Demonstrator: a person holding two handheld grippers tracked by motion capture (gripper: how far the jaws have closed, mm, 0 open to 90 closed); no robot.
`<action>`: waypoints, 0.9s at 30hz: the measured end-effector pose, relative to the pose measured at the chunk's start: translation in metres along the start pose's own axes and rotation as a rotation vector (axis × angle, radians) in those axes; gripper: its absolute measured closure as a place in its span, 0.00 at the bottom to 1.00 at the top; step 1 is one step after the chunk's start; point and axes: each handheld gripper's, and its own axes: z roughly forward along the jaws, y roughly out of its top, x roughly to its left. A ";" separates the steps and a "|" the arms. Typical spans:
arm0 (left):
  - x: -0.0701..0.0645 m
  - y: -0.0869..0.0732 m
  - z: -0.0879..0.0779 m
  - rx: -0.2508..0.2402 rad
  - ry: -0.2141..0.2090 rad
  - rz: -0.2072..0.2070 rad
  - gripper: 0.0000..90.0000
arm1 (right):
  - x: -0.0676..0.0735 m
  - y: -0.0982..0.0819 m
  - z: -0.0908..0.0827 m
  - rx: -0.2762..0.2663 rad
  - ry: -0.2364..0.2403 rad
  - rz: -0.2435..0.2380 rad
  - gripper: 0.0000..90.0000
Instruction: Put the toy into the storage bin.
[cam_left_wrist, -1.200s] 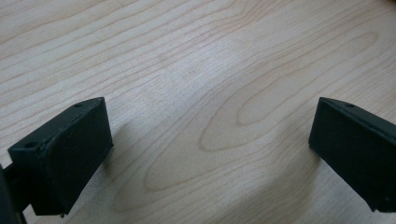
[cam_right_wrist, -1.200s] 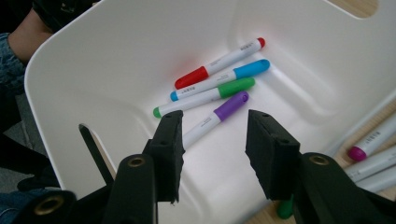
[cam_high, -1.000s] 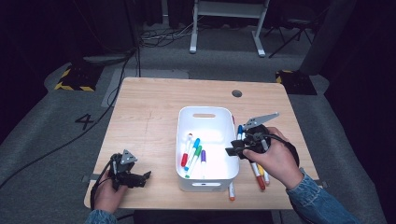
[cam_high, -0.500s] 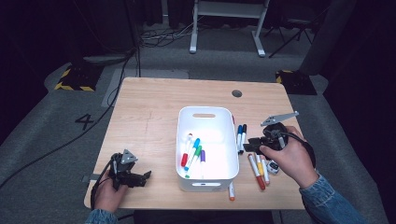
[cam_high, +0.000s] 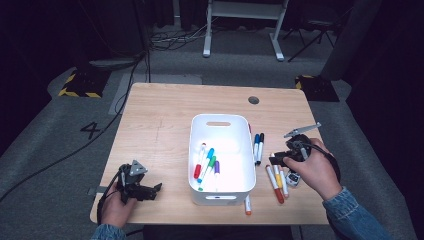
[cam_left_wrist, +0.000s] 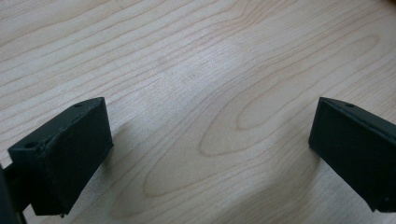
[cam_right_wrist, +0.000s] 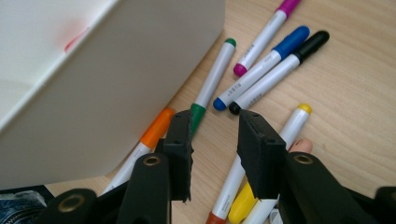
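Right gripper (cam_right_wrist: 214, 140), held low over the markers lying right of the bin (cam_high: 220, 195), has its jaws a narrow gap apart; they have just been closing, yet nothing is pinched between them. Just beyond its tips, in the right gripper view, lie a green marker (cam_right_wrist: 212, 81), a blue marker (cam_right_wrist: 261, 69) and a black marker (cam_right_wrist: 280, 70), the last two side by side and touching. A yellow-capped marker (cam_right_wrist: 293, 125) runs under the far jaw, and an orange marker (cam_right_wrist: 152, 135) lies against the bin wall. Judged risks: with the markers packed this closely, a closing jaw may catch two at once, or nudge one so that it rolls; the narrow gap may land on top of a barrel instead of straddling it; the near jaw may strike the bin wall, since the wall stands just beside it. Left gripper (cam_high: 135, 182), left of the bin near the table (cam_high: 160, 115) edge, rests with jaws wide apart over bare wood and holds nothing.
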 end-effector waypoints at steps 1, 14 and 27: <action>0.000 0.000 0.000 -0.001 -0.003 0.000 0.00 | -0.002 -0.002 0.003 0.010 -0.001 0.004 0.73; -0.001 0.000 0.000 -0.005 0.006 0.004 0.00 | -0.013 -0.020 0.040 0.124 -0.010 0.021 0.74; -0.001 0.000 0.000 -0.004 0.006 0.004 0.00 | -0.017 -0.034 0.062 0.189 -0.012 0.045 0.74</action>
